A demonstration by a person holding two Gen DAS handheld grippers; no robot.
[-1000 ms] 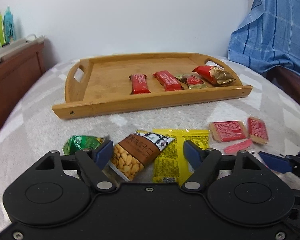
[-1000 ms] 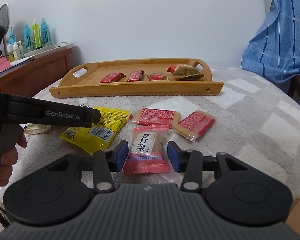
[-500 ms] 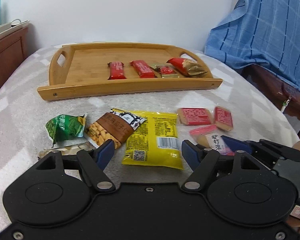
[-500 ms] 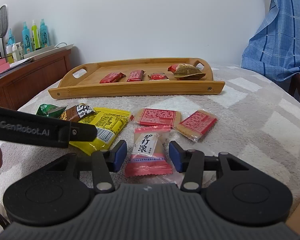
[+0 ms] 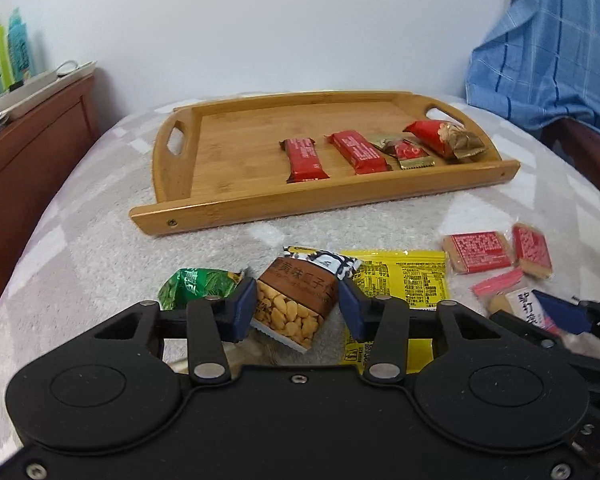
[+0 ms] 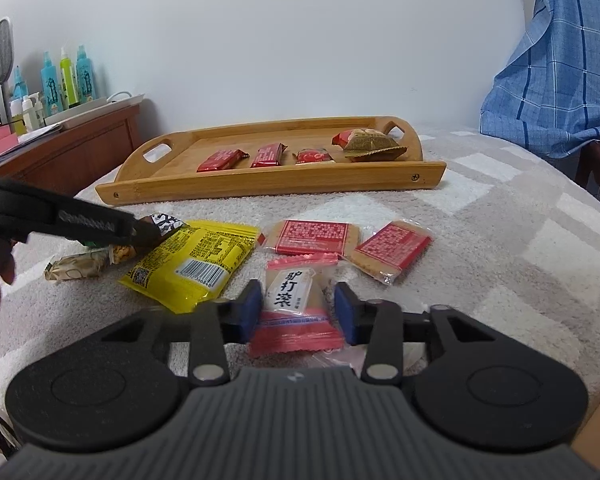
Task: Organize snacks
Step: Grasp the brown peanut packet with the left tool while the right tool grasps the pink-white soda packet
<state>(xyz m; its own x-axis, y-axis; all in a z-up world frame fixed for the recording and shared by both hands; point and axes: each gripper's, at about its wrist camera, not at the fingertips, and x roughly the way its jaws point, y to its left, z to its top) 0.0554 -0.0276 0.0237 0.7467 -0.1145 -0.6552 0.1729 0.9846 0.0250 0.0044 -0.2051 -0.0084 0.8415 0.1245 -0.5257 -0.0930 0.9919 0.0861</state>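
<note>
My left gripper (image 5: 298,312) is closing its jaws, and the blue pads touch both sides of a brown seed packet (image 5: 300,300), which lies partly on a yellow packet (image 5: 404,280). A green packet (image 5: 196,286) sits just to the left. My right gripper (image 6: 298,312) is closing too, its pads against a pink-and-white cake packet (image 6: 292,296). Two red biscuit packets (image 6: 314,236) lie beyond it. The wooden tray (image 5: 300,208) further back holds several red snacks (image 5: 306,160) in a row. In the right wrist view the left gripper (image 6: 100,222) reaches in from the left.
The snacks lie on a grey-and-white checked cover (image 6: 500,240). A wooden cabinet (image 6: 80,152) with bottles (image 6: 64,80) stands at the left. Blue checked cloth (image 6: 560,80) hangs at the right. A brownish wrapped snack (image 6: 76,268) lies by the yellow packet.
Both grippers have narrowed their jaws onto the packets between them. The left gripper swung right and back, ending over the brown seed packet. The right gripper stayed put.
</note>
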